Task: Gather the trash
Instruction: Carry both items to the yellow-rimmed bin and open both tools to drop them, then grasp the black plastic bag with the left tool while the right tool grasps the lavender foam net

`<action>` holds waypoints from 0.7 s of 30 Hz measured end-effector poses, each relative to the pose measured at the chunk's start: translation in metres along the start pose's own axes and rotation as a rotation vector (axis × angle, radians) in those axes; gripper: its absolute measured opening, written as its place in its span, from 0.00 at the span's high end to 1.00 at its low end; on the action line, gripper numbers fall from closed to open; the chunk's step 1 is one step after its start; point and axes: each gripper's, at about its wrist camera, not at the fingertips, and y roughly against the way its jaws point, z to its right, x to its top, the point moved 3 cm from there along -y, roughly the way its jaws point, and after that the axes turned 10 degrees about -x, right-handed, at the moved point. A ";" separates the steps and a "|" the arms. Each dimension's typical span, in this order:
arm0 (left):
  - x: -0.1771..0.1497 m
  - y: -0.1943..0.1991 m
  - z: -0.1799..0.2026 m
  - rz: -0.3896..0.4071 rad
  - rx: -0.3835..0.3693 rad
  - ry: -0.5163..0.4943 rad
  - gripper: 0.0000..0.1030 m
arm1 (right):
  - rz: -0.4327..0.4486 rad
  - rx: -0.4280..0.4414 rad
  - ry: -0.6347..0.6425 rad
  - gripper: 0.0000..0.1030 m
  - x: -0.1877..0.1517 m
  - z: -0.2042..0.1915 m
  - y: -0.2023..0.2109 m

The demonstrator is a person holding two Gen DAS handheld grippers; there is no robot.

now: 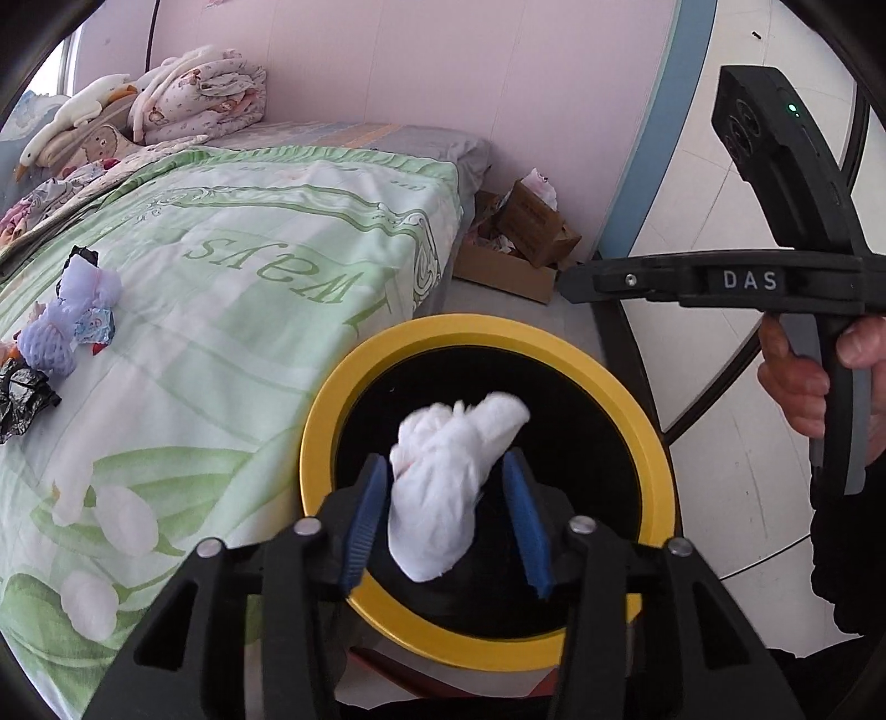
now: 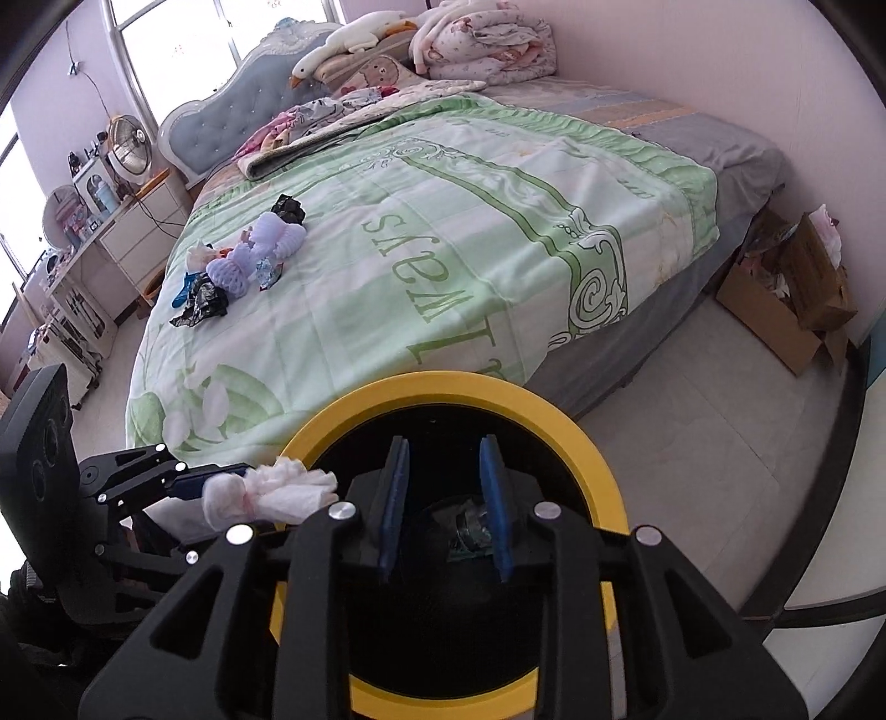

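Note:
A crumpled white tissue (image 1: pixel 443 476) hangs between the blue pads of my left gripper (image 1: pixel 443 459), above the black mouth of a yellow-rimmed bin (image 1: pixel 487 327). The jaws stand apart and do not squeeze it. In the right wrist view the same tissue (image 2: pixel 266 493) shows at the left gripper (image 2: pixel 221 476), by the bin's rim (image 2: pixel 443 382). My right gripper (image 2: pixel 444 443) is open over the bin with nothing between its fingers; a dark wrapper (image 2: pixel 470 531) lies inside below. More trash (image 2: pixel 243 260), purple foam nets and black wrappers, lies on the green bedspread (image 1: pixel 61 327).
The bed (image 2: pixel 498 221) stands just behind the bin, with folded quilts and a plush goose (image 2: pixel 354 33) at its head. A cardboard box (image 1: pixel 520 238) of scraps sits by the pink wall. A person's hand (image 1: pixel 803 382) holds the right gripper (image 1: pixel 565 277). A nightstand with a fan (image 2: pixel 130 144) stands at the left.

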 end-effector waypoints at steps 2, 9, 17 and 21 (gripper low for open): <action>0.000 0.002 0.000 0.004 0.002 0.000 0.49 | 0.015 -0.011 -0.006 0.70 0.003 0.002 0.003; 0.005 0.017 -0.005 0.062 0.028 0.003 0.27 | 0.109 -0.068 -0.031 0.63 0.019 0.011 0.022; 0.014 0.052 -0.027 0.164 0.124 0.023 0.20 | 0.214 -0.060 -0.018 0.52 0.038 -0.002 0.036; 0.019 0.076 -0.046 0.222 0.180 0.040 0.15 | 0.275 -0.038 0.020 0.46 0.051 -0.023 0.040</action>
